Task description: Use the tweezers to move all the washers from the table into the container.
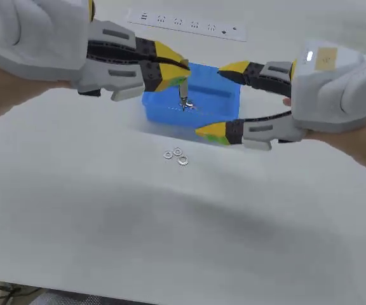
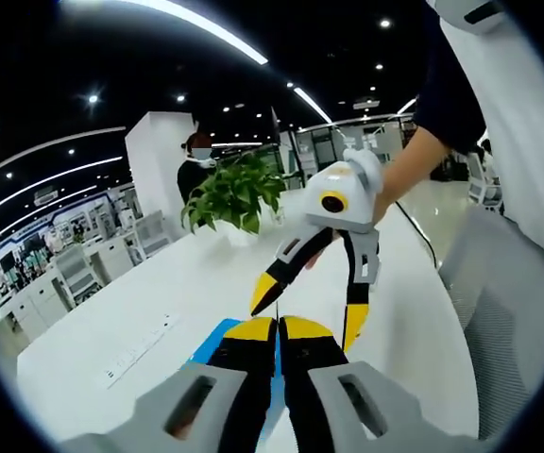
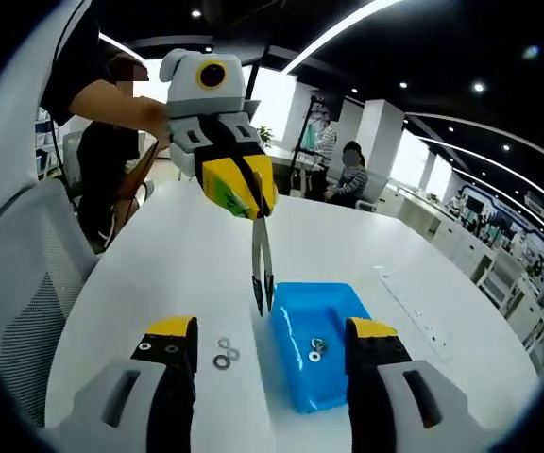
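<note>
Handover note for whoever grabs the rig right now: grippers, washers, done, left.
Left gripper: shut on the tweezers, with the tips pointing down at the edge of the blue container. I cannot tell whether they carry a washer.
Right gripper: open, holding nothing, beside the container.
Done: some washers lie in the container.
Left: three washers sit in a cluster on the table, just outside the container. Pick up each one with the tweezers and drop it in.
</note>
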A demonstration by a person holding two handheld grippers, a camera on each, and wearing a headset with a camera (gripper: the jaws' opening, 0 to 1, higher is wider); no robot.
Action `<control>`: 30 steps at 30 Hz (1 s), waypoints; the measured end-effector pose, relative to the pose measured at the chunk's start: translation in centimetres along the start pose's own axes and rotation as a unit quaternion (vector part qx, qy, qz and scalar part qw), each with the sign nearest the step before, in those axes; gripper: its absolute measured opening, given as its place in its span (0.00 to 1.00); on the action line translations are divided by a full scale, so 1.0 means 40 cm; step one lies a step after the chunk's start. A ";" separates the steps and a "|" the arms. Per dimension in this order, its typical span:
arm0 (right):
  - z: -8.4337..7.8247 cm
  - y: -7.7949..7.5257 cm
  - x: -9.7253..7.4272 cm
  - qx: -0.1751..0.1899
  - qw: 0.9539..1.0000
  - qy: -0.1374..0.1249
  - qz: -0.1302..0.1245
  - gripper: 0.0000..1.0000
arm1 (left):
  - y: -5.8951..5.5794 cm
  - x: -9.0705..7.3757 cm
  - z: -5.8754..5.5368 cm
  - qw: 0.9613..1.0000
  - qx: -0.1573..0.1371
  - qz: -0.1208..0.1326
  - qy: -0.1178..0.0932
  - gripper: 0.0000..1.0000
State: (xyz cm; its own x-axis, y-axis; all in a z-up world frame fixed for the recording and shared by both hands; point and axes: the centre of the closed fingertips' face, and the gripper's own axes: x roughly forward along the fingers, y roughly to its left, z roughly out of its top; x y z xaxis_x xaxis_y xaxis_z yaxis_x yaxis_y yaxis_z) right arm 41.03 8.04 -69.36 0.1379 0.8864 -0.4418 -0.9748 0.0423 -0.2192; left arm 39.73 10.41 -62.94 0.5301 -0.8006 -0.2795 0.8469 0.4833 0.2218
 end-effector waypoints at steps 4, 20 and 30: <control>-0.024 0.044 -0.025 0.027 1.000 0.002 -0.004 0.76 | -0.051 0.000 -0.005 1.000 -0.007 -0.003 0.006 0.05; -0.118 0.133 -0.065 0.078 0.996 0.033 -0.008 1.00 | -0.121 0.004 -0.041 1.000 -0.001 -0.021 0.013 0.05; -0.127 0.161 -0.059 0.132 0.991 0.022 0.008 1.00 | -0.126 0.025 -0.082 0.999 -0.016 -0.026 0.017 0.05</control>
State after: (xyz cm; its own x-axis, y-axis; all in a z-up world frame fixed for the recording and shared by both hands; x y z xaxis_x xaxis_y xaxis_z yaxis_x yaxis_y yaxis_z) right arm 35.31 3.87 -74.14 0.1247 0.8676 -0.4813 -0.9880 0.1533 0.0202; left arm 36.15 8.33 -67.40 0.4868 -0.8121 -0.3218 0.8735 0.4535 0.1770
